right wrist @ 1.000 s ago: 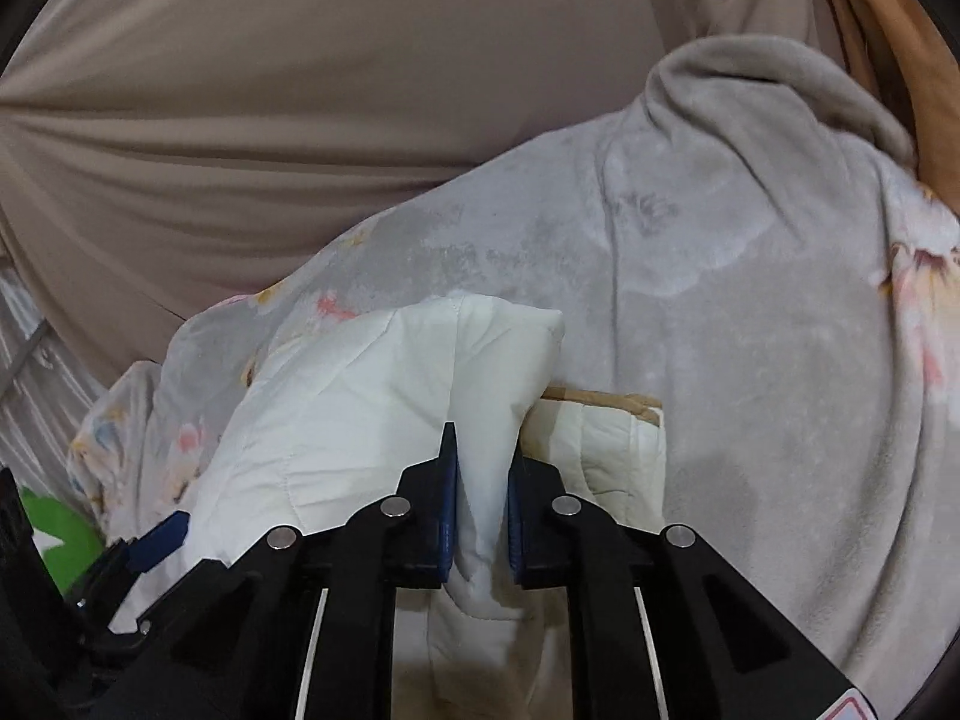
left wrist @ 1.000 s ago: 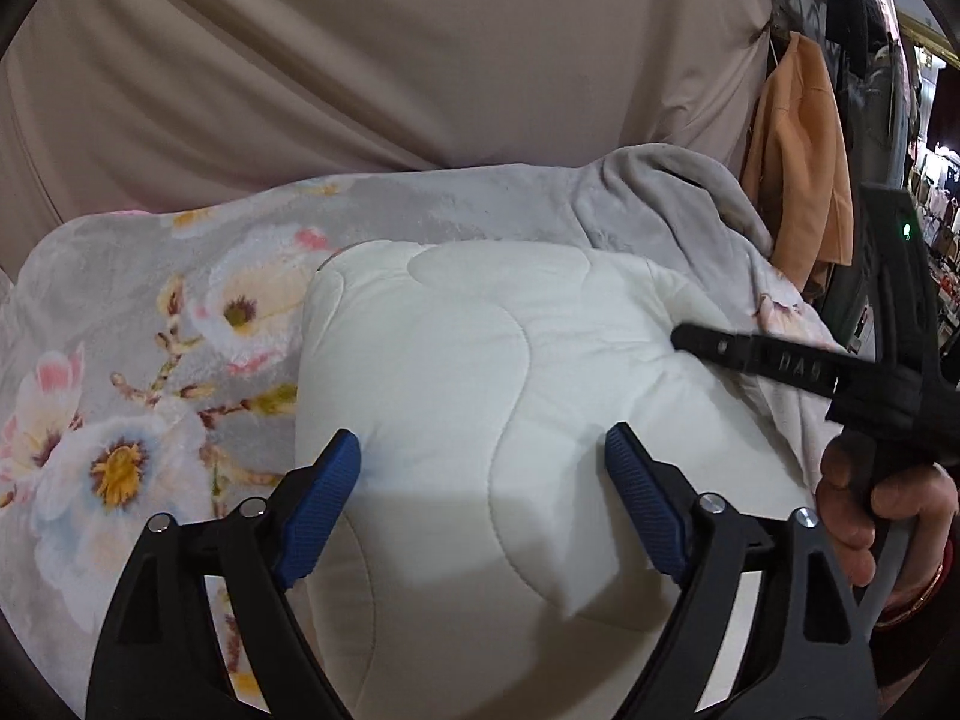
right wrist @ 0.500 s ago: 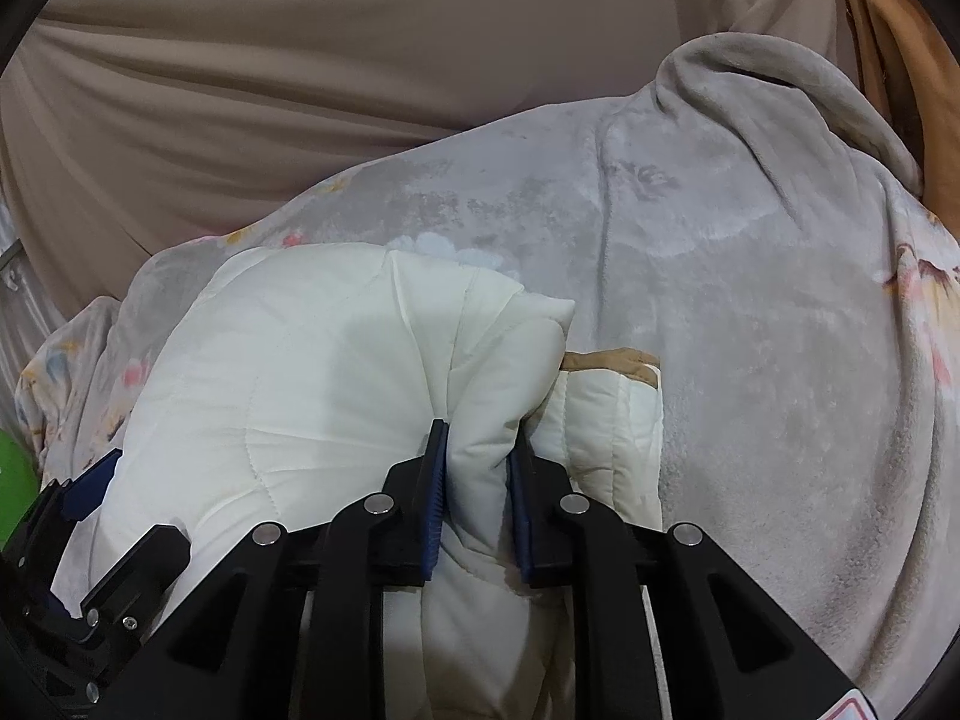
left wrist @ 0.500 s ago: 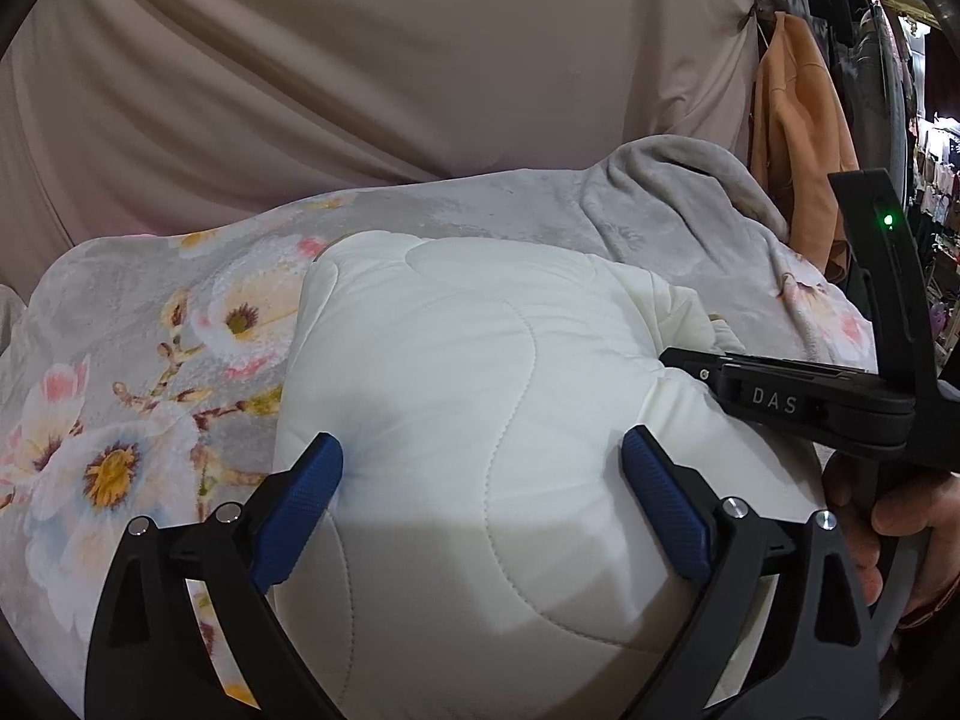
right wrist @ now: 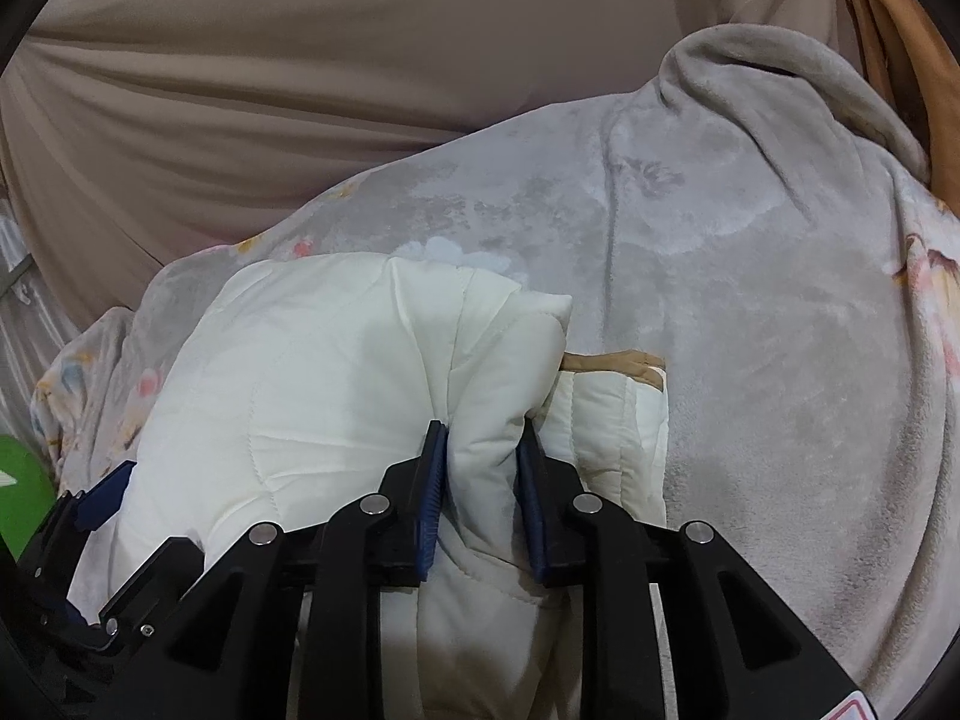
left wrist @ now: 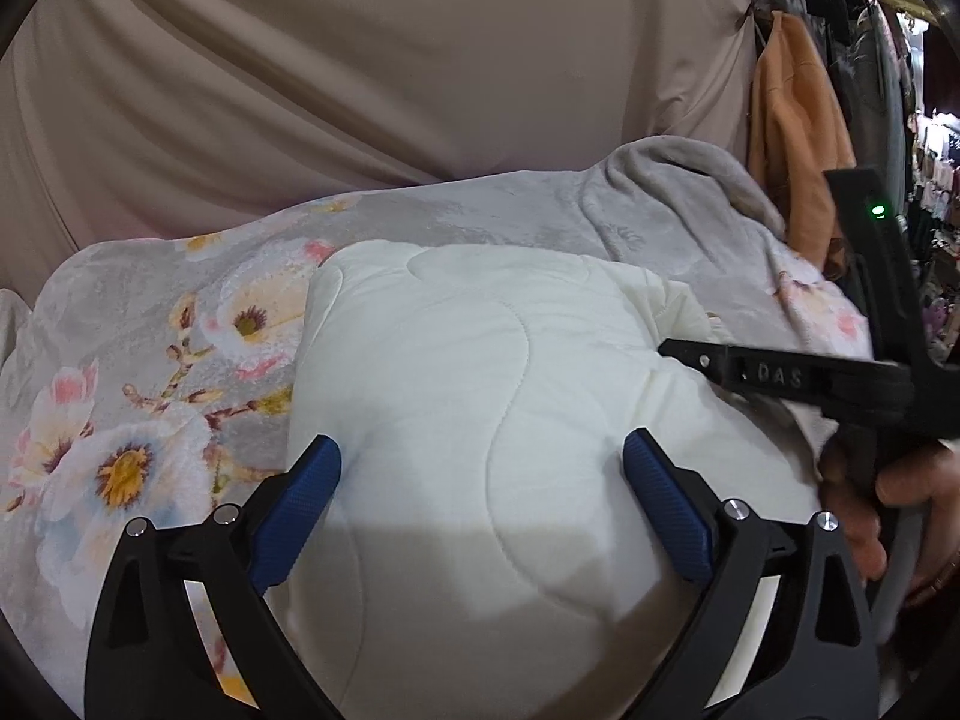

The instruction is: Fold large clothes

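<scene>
A white quilted padded garment (left wrist: 480, 408) lies bunched on a grey floral blanket (left wrist: 180, 348). My left gripper (left wrist: 480, 480) is open, its blue fingers (left wrist: 300, 504) spread over the garment's near side, holding nothing. My right gripper (right wrist: 483, 462) is shut on a thick fold of the white garment (right wrist: 336, 396) at its right end; it shows at the right of the left wrist view (left wrist: 780, 375). A tan-trimmed layer (right wrist: 618, 408) of the garment lies under the fold, just right of the fingers.
The grey floral blanket (right wrist: 750, 300) covers the whole surface and humps up at the far right. A beige draped curtain (left wrist: 390, 78) hangs behind. An orange garment (left wrist: 792, 138) hangs at the far right. A green object (right wrist: 21, 492) sits at the left edge.
My right gripper has lowered the pinched fold down and leftwards onto the garment, its jaws a little wider. The left gripper stayed open and shifted slightly back over the garment.
</scene>
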A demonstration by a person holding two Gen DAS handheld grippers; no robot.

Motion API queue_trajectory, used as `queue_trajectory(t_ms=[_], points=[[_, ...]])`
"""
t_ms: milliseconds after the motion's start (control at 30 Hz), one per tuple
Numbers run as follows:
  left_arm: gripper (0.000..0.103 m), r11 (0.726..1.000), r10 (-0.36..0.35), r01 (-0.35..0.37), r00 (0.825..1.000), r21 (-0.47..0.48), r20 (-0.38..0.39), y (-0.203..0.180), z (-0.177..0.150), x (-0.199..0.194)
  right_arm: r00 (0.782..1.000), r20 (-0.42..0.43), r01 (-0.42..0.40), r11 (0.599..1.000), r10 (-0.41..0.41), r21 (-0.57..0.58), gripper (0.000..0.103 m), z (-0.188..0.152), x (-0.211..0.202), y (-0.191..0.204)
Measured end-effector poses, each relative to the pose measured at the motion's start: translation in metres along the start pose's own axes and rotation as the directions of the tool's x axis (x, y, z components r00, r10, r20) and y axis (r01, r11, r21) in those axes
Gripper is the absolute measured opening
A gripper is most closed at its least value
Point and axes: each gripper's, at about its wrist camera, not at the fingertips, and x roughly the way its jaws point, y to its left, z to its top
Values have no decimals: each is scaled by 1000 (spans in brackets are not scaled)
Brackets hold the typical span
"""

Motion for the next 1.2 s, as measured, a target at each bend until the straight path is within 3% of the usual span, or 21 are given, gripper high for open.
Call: queue_trajectory(t_ms=[100, 200, 267, 367, 400, 433, 467, 500, 533, 633, 733, 800, 867, 1000, 1100, 1200], points=[[93, 998, -60, 60, 998, 37, 3, 10, -6, -50, 996, 0, -89, 992, 89, 93, 35, 0, -41, -10], [95, 987, -84, 90, 995, 133, -52, 16, -33, -93, 989, -35, -139, 990, 141, 36, 45, -22, -88, -4], [95, 981, -60, 76, 994, 179, -92, 16, -62, -108, 982, -59, -179, 983, 181, 28, 50, -48, -111, -5], [95, 981, 3, 26, 989, 193, -148, 16, -91, -100, 970, -114, -208, 976, 214, 61, 50, -78, -111, -6], [94, 983, 21, 10, 986, 184, -165, 16, -96, -91, 974, -117, -192, 980, 196, 46, 45, -84, -108, -3], [87, 986, 30, 0, 985, 170, -173, 18, -98, -85, 978, -115, -173, 985, 173, 13, 38, -87, -106, 1], [74, 988, 35, -7, 983, 151, -179, 21, -97, -79, 984, -99, -150, 989, 148, -9, 22, -88, -108, 6], [70, 990, 46, -20, 981, 140, -188, 24, -96, -76, 984, -74, -166, 986, 164, -17, 9, -85, -116, 9], [63, 992, 71, -48, 978, 120, -195, 30, -94, -73, 979, -47, -197, 980, 196, -20, 8, -82, -126, 10], [62, 998, 34, -21, 977, 66, -212, 41, -93, -71, 984, 15, -174, 982, 175, -70, 7, -76, -149, 16], [62, 994, 65, -45, 974, 96, -217, 36, -100, -64, 991, -89, -100, 995, 97, -25, 6, -90, -114, -2], [62, 998, 35, -21, 967, 60, -254, 40, -104, -58, 981, -150, -112, 992, 120, 59, 6, -107, -85, -24], [57, 999, 12, -1, 963, 39, -268, 42, -102, -63, 976, -147, -146, 983, 162, 113, 4, -112, -82, -33], [55, 996, -40, 53, 985, 73, -170, 35, -77, -112, 975, -132, -166, 982, 177, 91, 10, -100, -101, -28], [69, 996, -65, 67, 997, 57, -36, 37, -41, -147, 979, -81, -180, 981, 185, 67, 13, -83, -128, -21], [79, 997, -58, 56, 998, 56, 32, 34, -6, -143, 988, -16, -157, 988, 157, 13, 16, -55, -144, -13]])
